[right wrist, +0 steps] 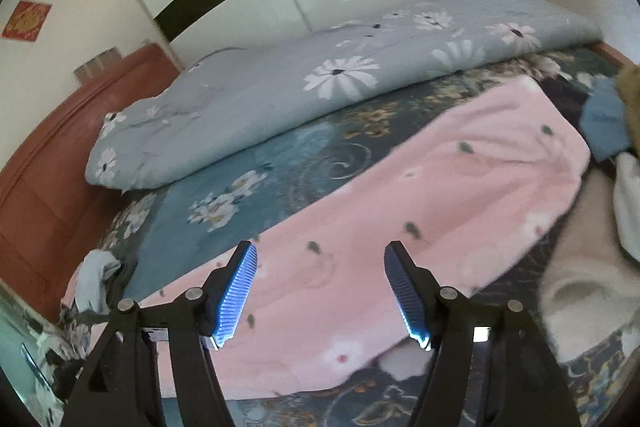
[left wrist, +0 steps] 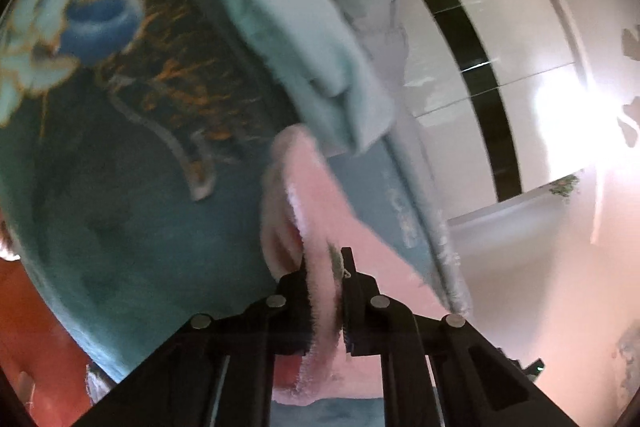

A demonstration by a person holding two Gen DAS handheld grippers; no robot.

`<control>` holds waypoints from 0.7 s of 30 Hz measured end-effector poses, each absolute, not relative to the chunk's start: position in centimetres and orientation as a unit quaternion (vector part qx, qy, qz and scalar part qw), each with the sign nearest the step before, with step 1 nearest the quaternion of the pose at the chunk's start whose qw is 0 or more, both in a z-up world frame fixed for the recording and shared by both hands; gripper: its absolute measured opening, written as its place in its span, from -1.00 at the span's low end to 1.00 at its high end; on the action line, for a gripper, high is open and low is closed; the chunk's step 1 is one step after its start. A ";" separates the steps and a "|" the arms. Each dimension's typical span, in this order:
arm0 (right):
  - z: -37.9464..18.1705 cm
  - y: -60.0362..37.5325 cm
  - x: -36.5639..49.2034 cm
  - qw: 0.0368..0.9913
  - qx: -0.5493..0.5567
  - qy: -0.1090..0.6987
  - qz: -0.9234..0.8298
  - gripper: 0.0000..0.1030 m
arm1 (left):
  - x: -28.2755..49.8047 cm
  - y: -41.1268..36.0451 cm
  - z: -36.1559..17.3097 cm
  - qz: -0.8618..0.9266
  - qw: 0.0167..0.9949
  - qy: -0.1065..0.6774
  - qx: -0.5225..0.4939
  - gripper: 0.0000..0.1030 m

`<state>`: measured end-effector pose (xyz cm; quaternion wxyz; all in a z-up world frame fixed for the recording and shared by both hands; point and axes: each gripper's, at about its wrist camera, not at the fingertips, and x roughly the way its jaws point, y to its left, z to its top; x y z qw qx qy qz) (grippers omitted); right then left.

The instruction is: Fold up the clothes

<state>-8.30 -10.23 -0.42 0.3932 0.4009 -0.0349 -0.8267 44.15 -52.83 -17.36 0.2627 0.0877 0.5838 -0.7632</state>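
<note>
No brand or label can be read anywhere; the only printed thing is a red square paper (right wrist: 26, 20) stuck on the wall, with a gold pattern too blurred to make out. The left gripper (left wrist: 325, 267) has its two black jaws pressed together on a bunched edge of the pink fleece garment (left wrist: 316, 195), and the pile of the cloth bulges out on both sides of the pads. From that pinch the pink cloth runs up and away across the teal floral bedsheet (left wrist: 132, 211), towards a folded mint-green towel (left wrist: 296, 39) that lies farther up the bed. The right gripper (right wrist: 320, 291) hangs above the same garment (right wrist: 460, 195) with its jaws standing wide apart, nothing between them; the ribbed pads face one another, the left pad (right wrist: 238, 295) glowing blue in the light, and the cloth lies spread flat below the gap, not touching either finger. The garment is pale pink, dotted with small dark leaf shapes and faint white flowers, and it lies slantwise over the sheet. Beyond it a grey quilt with white daisies (right wrist: 320, 83) is rolled along the far side of the bed, against the reddish wooden headboard (right wrist: 48, 155). A heap of other clothes (right wrist: 592, 227), cream and blue and brown, sits at the right edge.
</note>
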 end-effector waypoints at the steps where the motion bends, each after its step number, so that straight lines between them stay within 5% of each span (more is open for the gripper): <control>1: -0.3 -10.4 -8.1 0.395 0.398 -0.029 -0.828 0.32 | 43.7 -52.8 -16.1 -0.769 0.262 0.578 0.086 -0.80; 11: -2.3 -8.6 -9.5 0.402 0.408 -0.056 -0.818 0.31 | 25.1 -49.4 -0.6 -0.874 0.184 0.433 0.125 -0.81; 21: -5.0 -2.7 -12.2 0.368 0.420 -0.093 -0.824 0.32 | 4.7 -40.2 -3.3 -0.882 0.102 0.373 0.269 -0.81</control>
